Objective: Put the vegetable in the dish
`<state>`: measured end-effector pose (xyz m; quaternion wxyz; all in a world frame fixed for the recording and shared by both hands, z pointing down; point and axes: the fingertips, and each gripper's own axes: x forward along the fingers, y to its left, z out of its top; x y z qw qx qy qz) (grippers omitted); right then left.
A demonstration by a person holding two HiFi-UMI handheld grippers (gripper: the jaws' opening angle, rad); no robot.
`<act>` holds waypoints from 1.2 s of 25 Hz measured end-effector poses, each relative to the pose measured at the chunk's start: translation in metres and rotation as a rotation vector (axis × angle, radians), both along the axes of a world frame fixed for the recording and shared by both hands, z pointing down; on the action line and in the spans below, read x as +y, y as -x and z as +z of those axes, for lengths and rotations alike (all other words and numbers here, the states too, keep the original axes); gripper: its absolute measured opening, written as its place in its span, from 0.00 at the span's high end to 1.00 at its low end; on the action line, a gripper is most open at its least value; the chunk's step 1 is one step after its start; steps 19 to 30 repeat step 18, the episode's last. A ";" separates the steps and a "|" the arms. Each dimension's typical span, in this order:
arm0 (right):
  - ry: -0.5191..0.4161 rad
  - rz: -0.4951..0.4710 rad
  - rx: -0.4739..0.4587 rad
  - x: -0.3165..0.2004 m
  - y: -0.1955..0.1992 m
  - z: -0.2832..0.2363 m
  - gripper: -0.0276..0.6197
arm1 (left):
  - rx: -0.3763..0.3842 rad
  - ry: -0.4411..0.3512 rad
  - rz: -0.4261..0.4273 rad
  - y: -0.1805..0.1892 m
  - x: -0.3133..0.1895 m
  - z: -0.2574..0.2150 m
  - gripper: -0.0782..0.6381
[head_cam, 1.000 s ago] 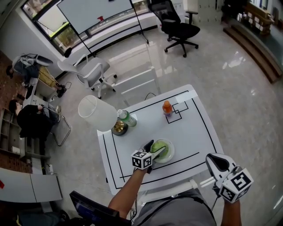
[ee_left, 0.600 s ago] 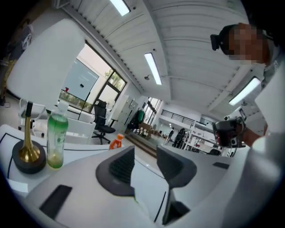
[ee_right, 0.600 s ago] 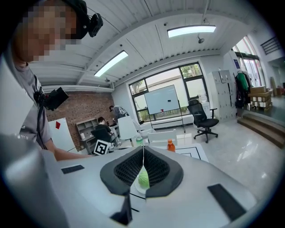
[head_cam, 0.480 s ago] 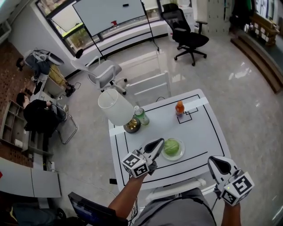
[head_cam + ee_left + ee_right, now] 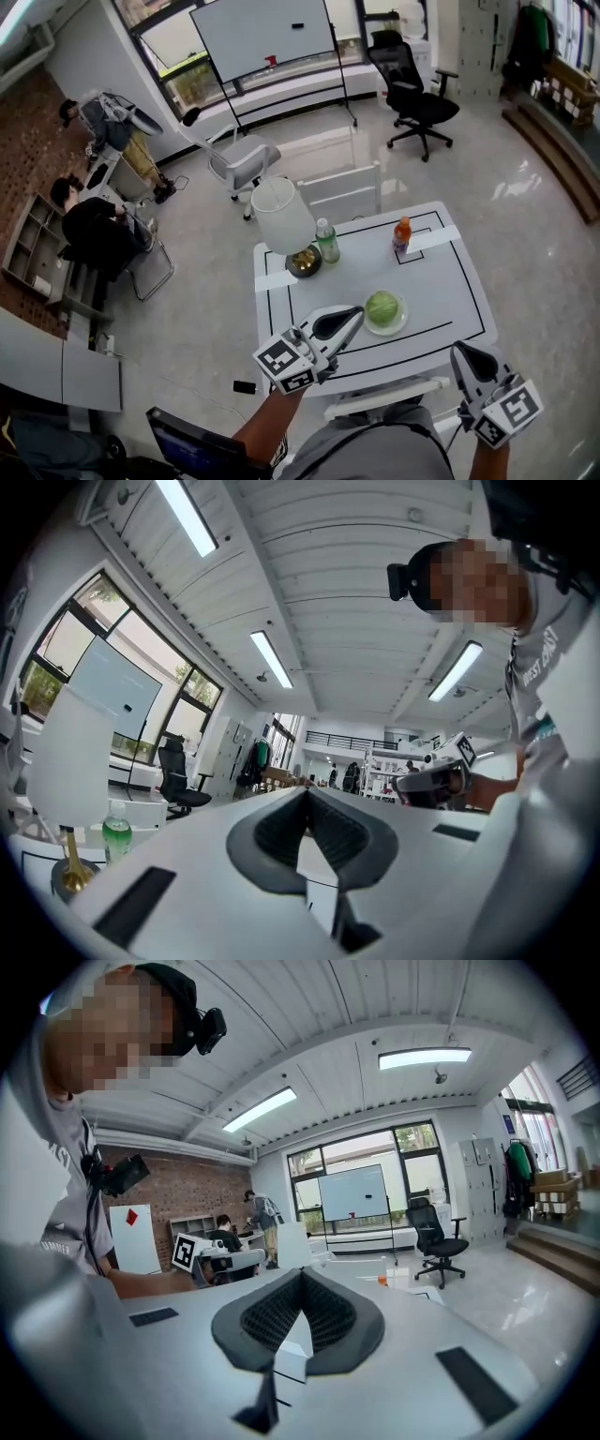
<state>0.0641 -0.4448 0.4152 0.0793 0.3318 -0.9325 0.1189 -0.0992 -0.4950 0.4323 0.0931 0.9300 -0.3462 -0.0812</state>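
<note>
Cabbage [image 5: 382, 307] lies in the dish [image 5: 400, 325], at 3 o'clock from the nearer left gripper [image 5: 357, 314], just clenched empty.

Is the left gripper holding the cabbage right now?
No, the cabbage lies in the dish, and the left gripper is shut on nothing.

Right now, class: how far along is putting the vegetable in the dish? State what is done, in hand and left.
Done: the green vegetable sits in the white dish on the table. In hand: nothing; the left gripper has just been closing, jaws now together with nothing between them, and the right gripper is shut and empty. Left: nothing visible.
</note>
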 end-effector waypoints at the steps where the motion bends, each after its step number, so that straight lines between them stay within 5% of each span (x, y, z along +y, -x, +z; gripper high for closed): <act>1: -0.003 0.000 0.001 0.006 0.000 -0.002 0.95 | 0.003 -0.003 -0.004 0.001 0.006 -0.001 0.88; 11: -0.038 0.014 -0.003 0.081 -0.036 -0.023 0.95 | 0.005 -0.004 -0.010 -0.023 0.077 -0.010 0.88; 18: -0.059 0.023 0.029 0.142 -0.119 -0.022 0.95 | 0.043 0.034 -0.024 -0.090 0.128 0.000 0.88; 30: -0.059 0.023 0.029 0.142 -0.119 -0.022 0.95 | 0.043 0.034 -0.024 -0.090 0.128 0.000 0.88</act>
